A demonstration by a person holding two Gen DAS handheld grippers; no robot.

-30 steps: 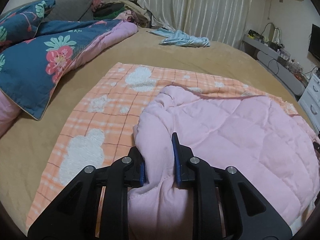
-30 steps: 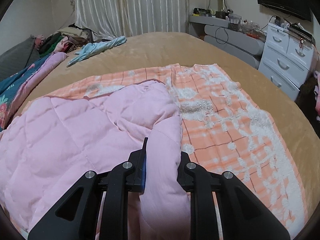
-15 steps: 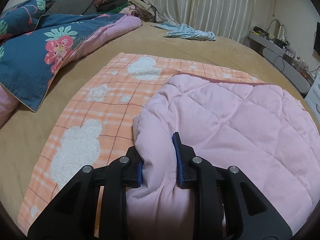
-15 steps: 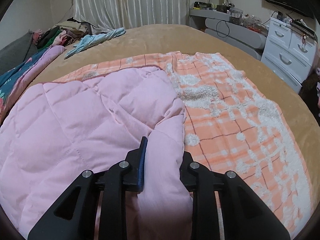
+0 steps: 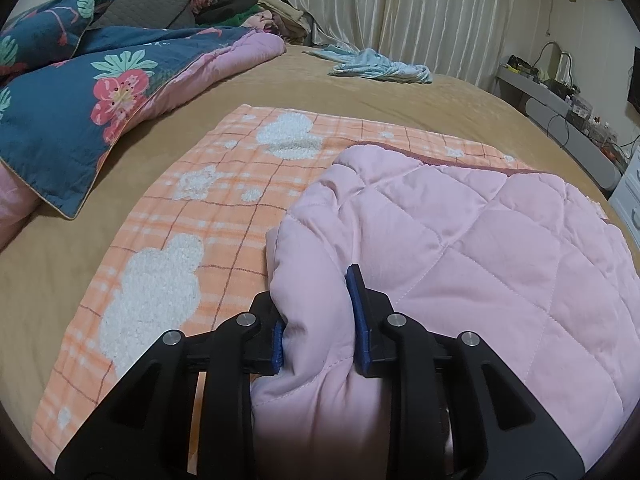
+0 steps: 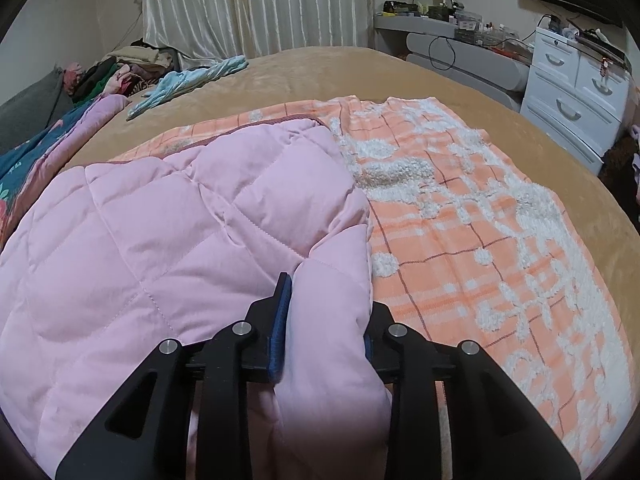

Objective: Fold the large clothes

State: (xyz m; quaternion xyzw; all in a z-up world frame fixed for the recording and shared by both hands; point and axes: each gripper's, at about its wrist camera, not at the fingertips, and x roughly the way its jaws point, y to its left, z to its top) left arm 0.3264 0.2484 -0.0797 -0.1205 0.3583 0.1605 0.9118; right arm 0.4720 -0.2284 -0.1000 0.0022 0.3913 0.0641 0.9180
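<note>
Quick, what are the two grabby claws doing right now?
Left gripper: jaws just easing open, pink quilted garment between the pads.
Right gripper: jaws just easing open too, the garment's other corner between them.

Dim, even indoor light; soft shadows; strong fisheye bending, dark vignetted corners; nearest foreground blurred.

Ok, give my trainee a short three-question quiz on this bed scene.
1. True or false: the pink quilted garment lies on the orange checked blanket.
2. What sits between the pads of the left hand-held gripper and the right hand-held gripper?
3. Which lies nearest the curtain: A) light blue garment, B) floral quilt, C) pink garment?

Key: 1 true; 2 a fold of the pink garment, in each; 3 A.
</note>
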